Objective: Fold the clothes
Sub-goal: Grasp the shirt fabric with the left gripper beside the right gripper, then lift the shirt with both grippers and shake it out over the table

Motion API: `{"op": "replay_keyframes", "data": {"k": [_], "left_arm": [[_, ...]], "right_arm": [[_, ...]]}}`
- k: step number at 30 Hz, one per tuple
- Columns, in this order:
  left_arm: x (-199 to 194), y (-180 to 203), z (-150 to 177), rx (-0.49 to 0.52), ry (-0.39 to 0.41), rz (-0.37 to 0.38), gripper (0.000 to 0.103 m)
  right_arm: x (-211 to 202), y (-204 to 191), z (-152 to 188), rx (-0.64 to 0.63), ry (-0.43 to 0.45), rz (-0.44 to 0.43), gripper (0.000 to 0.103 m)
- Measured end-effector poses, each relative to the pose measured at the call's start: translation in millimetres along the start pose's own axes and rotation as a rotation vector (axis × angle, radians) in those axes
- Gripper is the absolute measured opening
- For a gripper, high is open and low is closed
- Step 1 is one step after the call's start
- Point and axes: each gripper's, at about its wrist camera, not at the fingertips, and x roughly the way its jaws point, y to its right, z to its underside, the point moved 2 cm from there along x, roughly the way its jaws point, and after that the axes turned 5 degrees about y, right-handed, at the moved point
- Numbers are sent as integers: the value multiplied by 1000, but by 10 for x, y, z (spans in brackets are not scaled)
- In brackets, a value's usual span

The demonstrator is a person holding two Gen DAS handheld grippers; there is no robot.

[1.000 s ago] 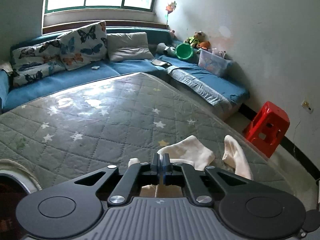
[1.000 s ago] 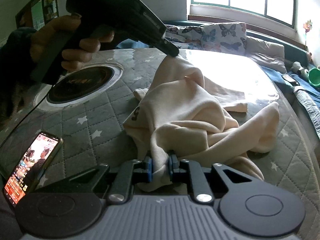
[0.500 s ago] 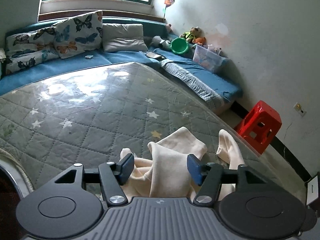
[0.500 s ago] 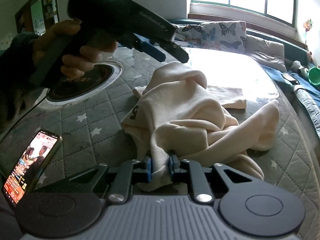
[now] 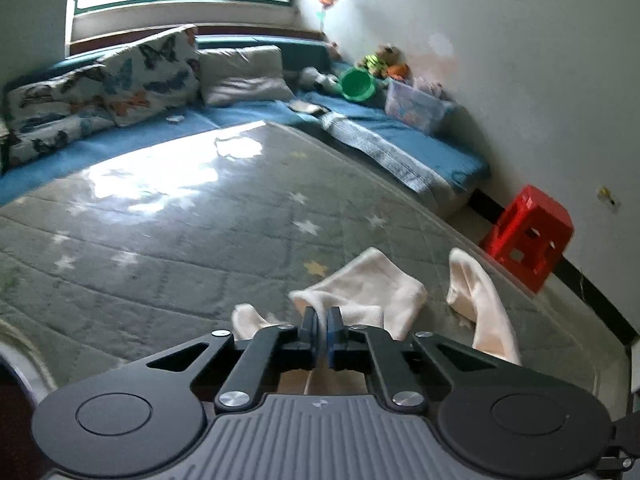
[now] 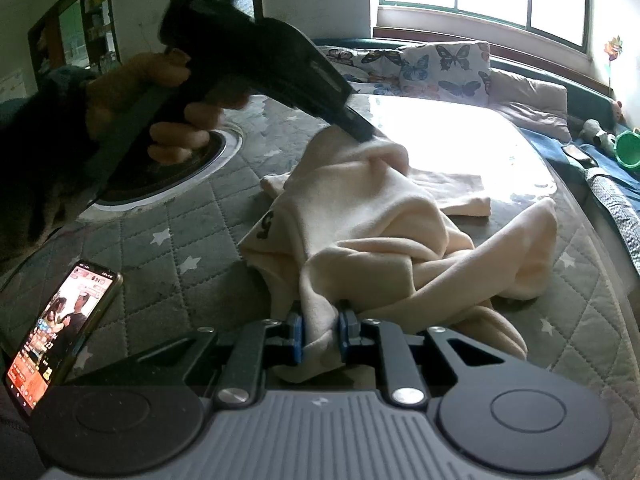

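A cream garment (image 6: pixel 372 232) lies crumpled on the grey star-quilted table cover (image 6: pixel 192 264). My right gripper (image 6: pixel 320 334) is shut on a fold of its near edge. My left gripper (image 5: pixel 321 336) is shut on a raised fold of the same garment (image 5: pixel 360 296); it shows in the right wrist view (image 6: pixel 362 134) pinching the cloth's top, held by a hand. A sleeve end (image 5: pixel 476 296) lies to the right.
A phone (image 6: pixel 60 328) with a lit screen lies at the near left. A round black inset (image 6: pixel 160 176) sits in the table at the left. A blue couch with butterfly cushions (image 5: pixel 108 80) lies behind. A red stool (image 5: pixel 528 236) stands on the floor at the right.
My left gripper was shut, opened half a second ago above the cloth, and has now shut again on a fold at the garment's top. My right gripper has kept its hold.
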Motion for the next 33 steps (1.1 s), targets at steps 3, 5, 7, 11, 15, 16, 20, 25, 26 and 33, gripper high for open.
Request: {"op": "replay_keyframes", "data": {"k": [3,5,7,11,15,16,20,25,26,33], "left_arm": [[-145,-132,-40,-41,33,-51,4],[-285,-214,-55,-64,65,-75,4],[-453,-289,-60,-78,102,-93,4],[-842,-472,-51,-118,163,-135,4],[-1218,-636,8,-147,201,-195,3],[-1304,-670,26,-151,207,-204,3],[-1567,-741,143,-147,218,-245,3],[-1630,-775,335,-148,188,-256,3],[-1607,-788,392,-150,173,-263,3],[-1483,-988,755,-183,74,-326,3]], "right_arm": [[-33,17,-27,5,18,11,15],[-66,31,-52,8,32,19,15],[-100,56,-84,14,46,26,14],[-168,106,-138,35,75,32,12],[-290,147,-228,56,116,31,12],[-321,155,-259,60,127,29,12],[-410,176,-394,49,166,36,12],[-369,128,-422,34,147,14,19],[-342,101,-389,30,127,-3,26],[-298,41,-162,40,30,-48,29]]}}
